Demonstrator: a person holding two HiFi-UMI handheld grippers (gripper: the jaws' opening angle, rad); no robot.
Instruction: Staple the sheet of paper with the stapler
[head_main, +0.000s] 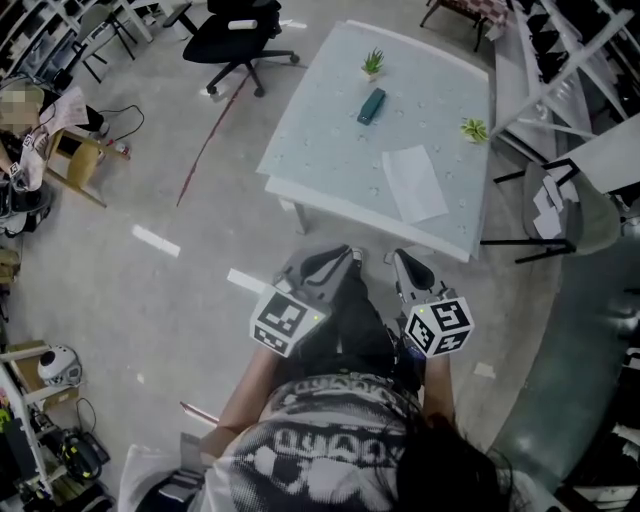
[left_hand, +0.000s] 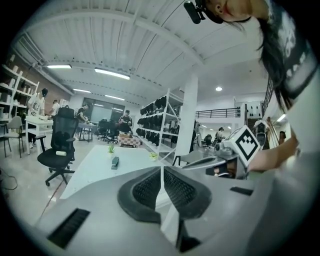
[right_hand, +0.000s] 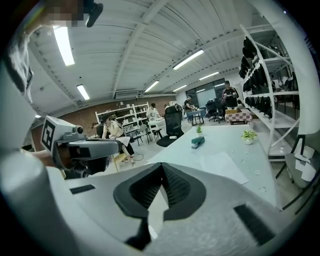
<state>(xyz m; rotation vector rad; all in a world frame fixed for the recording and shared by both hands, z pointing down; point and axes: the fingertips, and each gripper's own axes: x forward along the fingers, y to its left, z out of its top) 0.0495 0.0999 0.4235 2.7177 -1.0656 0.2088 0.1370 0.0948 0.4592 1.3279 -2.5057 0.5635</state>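
left claw (head_main: 345, 256) — clenched, empty, held short of the near edge of the tabletop (head_main: 320, 150) | right claw (head_main: 400, 258) — clenched, empty, just beside the left | paper (head_main: 414, 183) flat on the tabletop near that edge | stapler (head_main: 371, 105) farther back, well apart from paper and both claws

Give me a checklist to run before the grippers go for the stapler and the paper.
1. The stapler free on the table: ok, it lies alone, apart from the paper.
2. The sheet of paper flat: ok, near the table's front edge.
3. Grippers empty: ok, nothing between the jaws of the left gripper or the right gripper.
4. Jaws open for a grasp: not ok, both shut.
5. Grippers over the table: not ok, both short of its near edge.
6. Staples loaded: cannot tell.
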